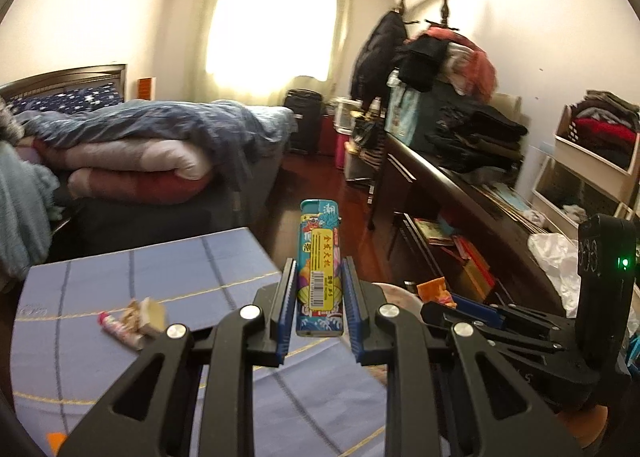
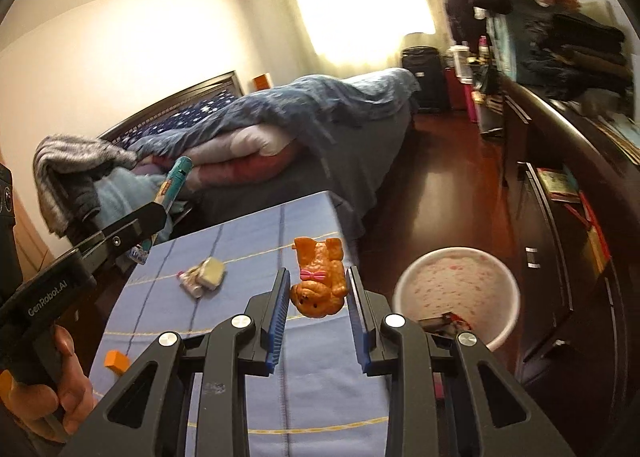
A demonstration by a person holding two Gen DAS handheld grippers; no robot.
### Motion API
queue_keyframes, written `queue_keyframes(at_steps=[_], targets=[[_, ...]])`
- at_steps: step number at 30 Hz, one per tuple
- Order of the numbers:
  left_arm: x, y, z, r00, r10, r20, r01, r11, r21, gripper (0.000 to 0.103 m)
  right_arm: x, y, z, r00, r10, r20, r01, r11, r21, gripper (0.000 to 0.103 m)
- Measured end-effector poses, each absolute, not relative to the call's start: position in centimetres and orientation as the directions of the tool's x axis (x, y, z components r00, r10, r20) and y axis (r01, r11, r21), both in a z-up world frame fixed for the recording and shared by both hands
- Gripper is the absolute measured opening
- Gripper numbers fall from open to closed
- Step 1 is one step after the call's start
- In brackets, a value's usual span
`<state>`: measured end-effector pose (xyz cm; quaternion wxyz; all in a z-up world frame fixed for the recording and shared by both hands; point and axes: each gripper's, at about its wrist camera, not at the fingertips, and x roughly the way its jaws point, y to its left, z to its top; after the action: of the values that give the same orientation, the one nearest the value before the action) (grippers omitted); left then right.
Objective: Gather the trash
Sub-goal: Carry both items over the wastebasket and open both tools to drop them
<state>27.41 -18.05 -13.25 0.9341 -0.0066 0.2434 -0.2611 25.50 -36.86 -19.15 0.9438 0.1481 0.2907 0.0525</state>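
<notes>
My left gripper (image 1: pixel 319 261) is shut on a teal lighter (image 1: pixel 320 233) with a yellow label, held upright above the blue cloth table (image 1: pixel 160 269). From the right wrist view this gripper (image 2: pixel 158 213) and the lighter (image 2: pixel 176 177) show at the left, with a hand on the handle. My right gripper (image 2: pixel 318 271) is shut on an orange toy animal (image 2: pixel 320 285) with a pink bow; the toy (image 1: pixel 434 289) and that gripper (image 1: pixel 456 299) also appear at the left wrist view's lower right. A crumpled wrapper with a pink tube (image 2: pixel 202 275) (image 1: pixel 134 321) lies on the cloth.
A white bin (image 2: pixel 400 285) with pink speckles stands on the wood floor right of the table, some trash inside. A small orange block (image 2: pixel 116 361) lies near the table's front. A bed (image 1: pixel 160 145) is behind the table; a dark cabinet (image 1: pixel 460 185) piled with clothes lines the right wall.
</notes>
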Motion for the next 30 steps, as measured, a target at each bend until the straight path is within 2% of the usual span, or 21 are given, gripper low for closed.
queue_keyframes(at_steps=[8, 16, 30], targets=[[29.4, -25.0, -14.7, 0.656, -0.589, -0.473, 0.602, 0.785, -0.144, 0.023, 25.4, -42.2, -20.8, 0.826, 0.076, -0.559, 0.133, 0.937, 0.324, 0.029], [31.9, -30.3, -17.4, 0.578, -0.636, -0.511, 0.667, 0.729, -0.153, 0.023, 26.6, -46.7, -23.2, 0.805, -0.007, -0.593, 0.252, 0.909, 0.332, 0.029], [38.5, -35.7, -25.4, 0.466, -0.609, -0.641, 0.674, 0.714, -0.188, 0.023, 31.3, -50.0, -29.8, 0.735, -0.051, -0.676, 0.349, 0.883, 0.313, 0.029]])
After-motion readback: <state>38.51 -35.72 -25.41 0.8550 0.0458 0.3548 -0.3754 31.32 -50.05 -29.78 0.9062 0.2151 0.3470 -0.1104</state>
